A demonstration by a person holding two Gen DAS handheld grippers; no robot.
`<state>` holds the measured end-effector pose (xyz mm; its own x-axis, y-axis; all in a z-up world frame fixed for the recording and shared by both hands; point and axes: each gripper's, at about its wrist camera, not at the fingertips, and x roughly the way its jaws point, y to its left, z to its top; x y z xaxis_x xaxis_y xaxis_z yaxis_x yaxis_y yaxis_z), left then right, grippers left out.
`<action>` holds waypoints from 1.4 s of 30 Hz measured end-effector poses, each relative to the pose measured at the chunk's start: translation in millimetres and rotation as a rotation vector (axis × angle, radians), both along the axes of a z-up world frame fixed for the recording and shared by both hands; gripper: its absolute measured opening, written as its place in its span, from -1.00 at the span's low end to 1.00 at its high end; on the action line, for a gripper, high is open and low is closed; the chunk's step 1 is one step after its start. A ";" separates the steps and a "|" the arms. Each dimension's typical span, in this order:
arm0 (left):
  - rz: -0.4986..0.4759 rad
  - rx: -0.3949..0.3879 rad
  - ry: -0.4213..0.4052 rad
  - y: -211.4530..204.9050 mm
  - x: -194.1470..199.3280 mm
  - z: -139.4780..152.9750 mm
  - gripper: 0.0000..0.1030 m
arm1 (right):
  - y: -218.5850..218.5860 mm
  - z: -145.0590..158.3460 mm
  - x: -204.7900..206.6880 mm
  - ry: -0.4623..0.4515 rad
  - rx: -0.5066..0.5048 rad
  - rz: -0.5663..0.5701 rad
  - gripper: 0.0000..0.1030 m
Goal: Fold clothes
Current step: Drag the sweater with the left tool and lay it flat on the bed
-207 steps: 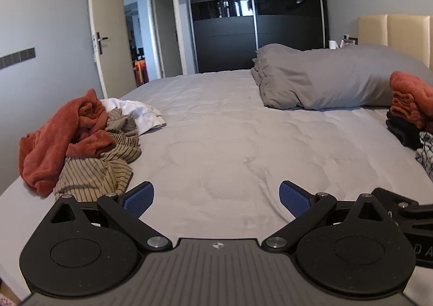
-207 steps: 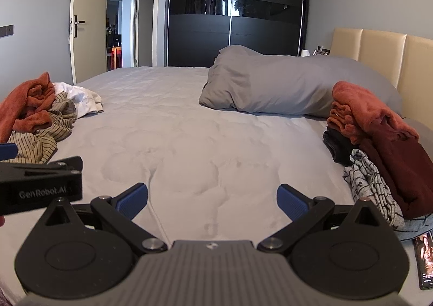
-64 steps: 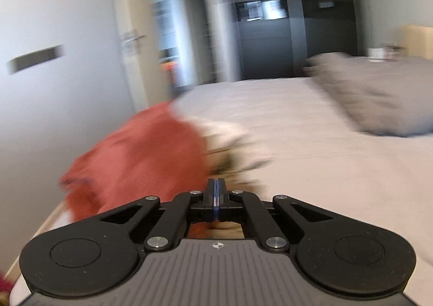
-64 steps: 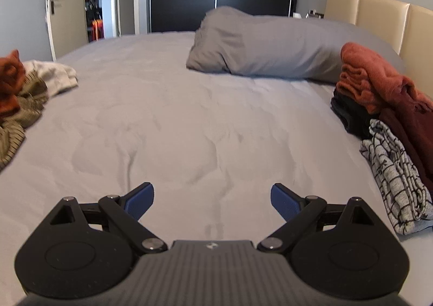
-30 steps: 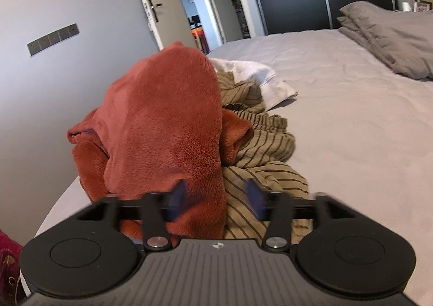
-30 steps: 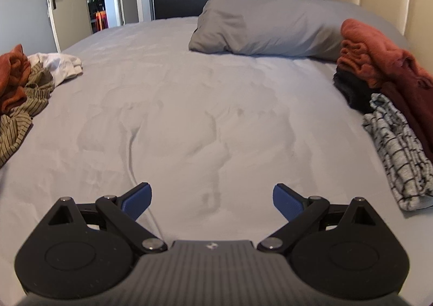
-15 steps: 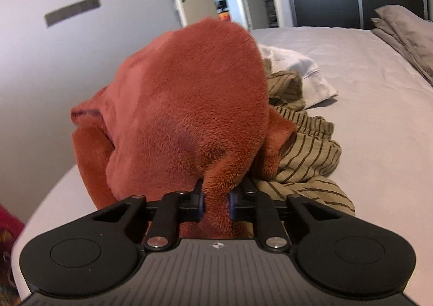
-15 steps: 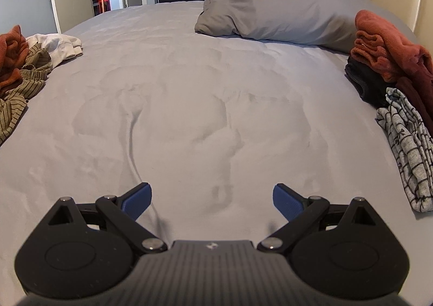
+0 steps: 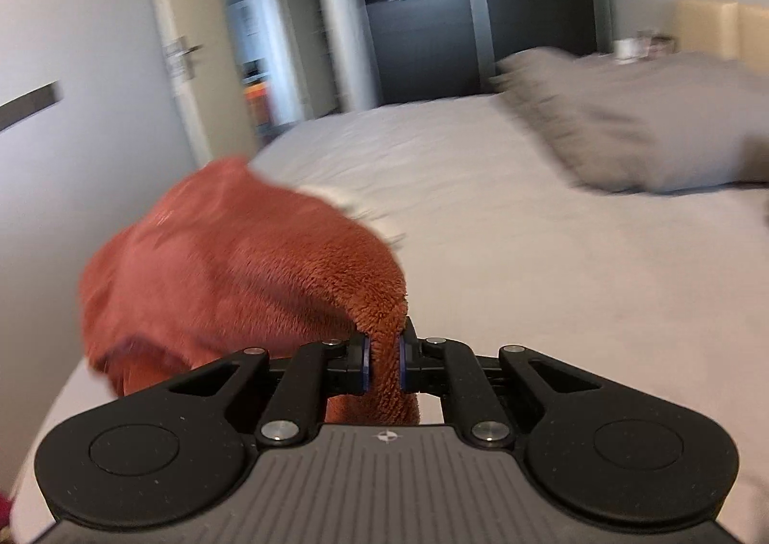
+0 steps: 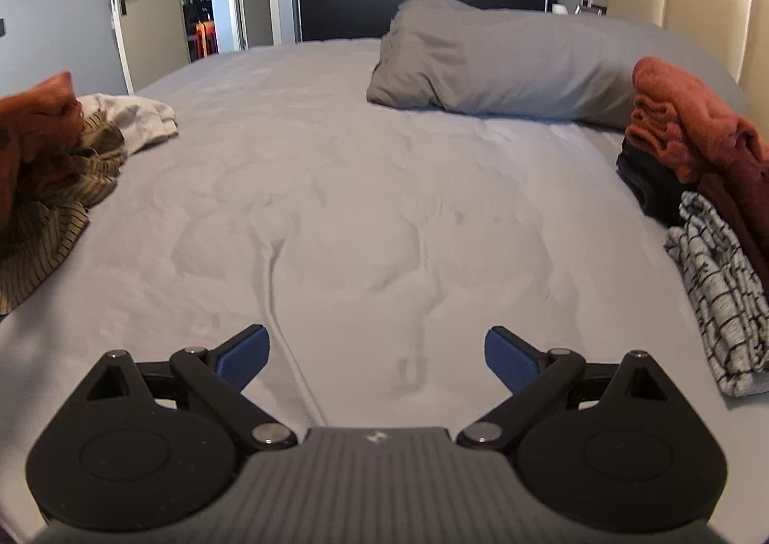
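A rust-orange fleece garment (image 9: pixel 230 265) hangs lifted off the left side of the bed, a fold of it pinched between the blue pads of my left gripper (image 9: pixel 383 364), which is shut on it. The same garment (image 10: pixel 36 121) shows blurred at the left edge of the right wrist view, above a striped olive garment (image 10: pixel 53 203) and a white one (image 10: pixel 139 116). My right gripper (image 10: pixel 376 354) hovers open over the grey bedsheet (image 10: pixel 360 207), nothing between its fingers.
A grey pillow (image 10: pixel 519 58) lies at the head of the bed. On the right edge rests a stack of folded clothes (image 10: pixel 697 150) with a checked garment (image 10: pixel 721 284) in front. A beige headboard (image 10: pixel 697 10), a dark wardrobe and an open door stand behind.
My left gripper closed on the orange fleece and lifted it up and toward the right, off the striped pile. The right gripper stayed open over the sheet, barely shifting.
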<state>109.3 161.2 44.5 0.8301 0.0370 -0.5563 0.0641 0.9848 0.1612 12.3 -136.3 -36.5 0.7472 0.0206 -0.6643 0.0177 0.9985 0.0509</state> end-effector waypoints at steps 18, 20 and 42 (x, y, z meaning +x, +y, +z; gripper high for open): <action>-0.645 -0.166 0.206 -218.4 -113.9 -4.0 -0.85 | -68.2 45.0 -50.1 0.003 -0.055 -0.042 0.90; -0.661 -0.143 0.240 -227.2 -111.3 -12.3 -0.82 | -73.6 45.9 -53.4 -0.004 -0.069 -0.050 0.90; -0.511 -0.108 0.282 -156.6 -93.2 -7.1 -0.17 | -34.7 47.2 -47.4 0.044 -0.013 0.183 0.88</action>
<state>16.1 4.6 37.3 0.5479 -0.3971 -0.7363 0.5600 0.8280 -0.0299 -35.1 -171.0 10.7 0.7017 0.1442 -0.6977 -0.1620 0.9859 0.0408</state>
